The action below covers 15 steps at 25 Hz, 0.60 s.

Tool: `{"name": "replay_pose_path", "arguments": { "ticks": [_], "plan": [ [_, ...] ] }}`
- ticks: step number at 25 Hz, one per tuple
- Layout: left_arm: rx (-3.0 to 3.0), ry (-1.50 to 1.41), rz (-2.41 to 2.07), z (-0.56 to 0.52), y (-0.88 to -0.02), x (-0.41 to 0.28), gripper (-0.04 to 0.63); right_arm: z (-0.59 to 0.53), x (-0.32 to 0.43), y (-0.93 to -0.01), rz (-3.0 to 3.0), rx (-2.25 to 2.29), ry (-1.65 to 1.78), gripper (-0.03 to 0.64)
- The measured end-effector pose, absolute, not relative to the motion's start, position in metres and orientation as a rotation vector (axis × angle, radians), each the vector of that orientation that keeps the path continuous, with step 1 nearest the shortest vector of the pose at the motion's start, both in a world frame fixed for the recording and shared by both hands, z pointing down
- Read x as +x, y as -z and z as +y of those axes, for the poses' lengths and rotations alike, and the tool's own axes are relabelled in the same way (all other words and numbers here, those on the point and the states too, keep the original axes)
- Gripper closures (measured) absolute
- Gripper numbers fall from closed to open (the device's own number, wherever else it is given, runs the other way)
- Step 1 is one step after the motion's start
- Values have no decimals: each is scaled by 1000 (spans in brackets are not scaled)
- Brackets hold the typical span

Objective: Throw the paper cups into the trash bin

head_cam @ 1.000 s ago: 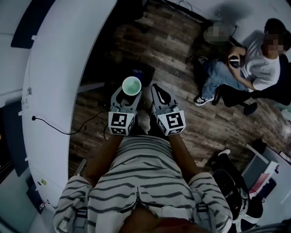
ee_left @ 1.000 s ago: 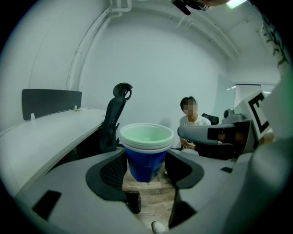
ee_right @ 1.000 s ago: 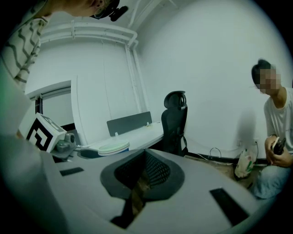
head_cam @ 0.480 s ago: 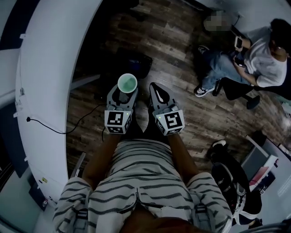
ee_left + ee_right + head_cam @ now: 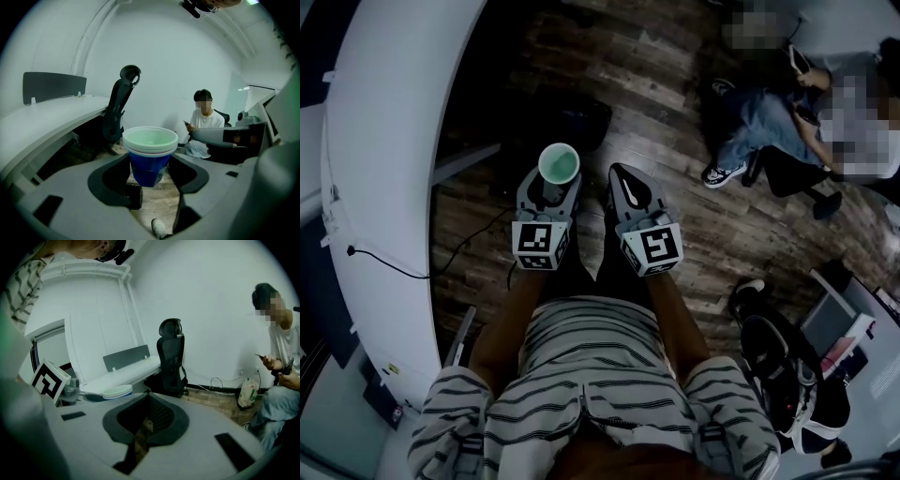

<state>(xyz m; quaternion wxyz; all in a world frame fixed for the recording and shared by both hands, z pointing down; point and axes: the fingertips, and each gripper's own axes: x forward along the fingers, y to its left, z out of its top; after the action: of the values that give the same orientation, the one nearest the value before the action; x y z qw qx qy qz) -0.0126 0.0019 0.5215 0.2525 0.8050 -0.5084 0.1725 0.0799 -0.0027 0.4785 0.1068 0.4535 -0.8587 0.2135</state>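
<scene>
A stack of blue paper cups (image 5: 150,154) with pale rims stands upright between the jaws of my left gripper (image 5: 150,171), which is shut on its lower part. From the head view the cups' round mouth (image 5: 558,164) shows at the tip of the left gripper (image 5: 551,183), over the wooden floor. My right gripper (image 5: 628,183) is held beside it, a little to the right, jaws shut with nothing in them (image 5: 147,394). The cups' rim (image 5: 117,392) also shows at the left of the right gripper view.
A curved white desk (image 5: 384,187) runs along the left. A dark bin-like shape (image 5: 577,122) sits on the floor just ahead of the cups. A black office chair (image 5: 171,357) stands by the desk. A seated person (image 5: 797,112) is at the right; a cable (image 5: 469,248) trails on the floor.
Both grippers have moved forward over the floor, towards the dark shape by the desk. The left one still holds the cups; the right stays shut and empty.
</scene>
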Motion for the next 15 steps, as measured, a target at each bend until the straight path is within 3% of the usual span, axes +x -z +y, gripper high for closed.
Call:
{"name": "replay_pose_path", "arguments": {
  "ticks": [15],
  "plan": [
    [2136,-530,-1352,-1,-582,-16,316,8,82,-535,-2454,1351,-723,607]
  ]
}}
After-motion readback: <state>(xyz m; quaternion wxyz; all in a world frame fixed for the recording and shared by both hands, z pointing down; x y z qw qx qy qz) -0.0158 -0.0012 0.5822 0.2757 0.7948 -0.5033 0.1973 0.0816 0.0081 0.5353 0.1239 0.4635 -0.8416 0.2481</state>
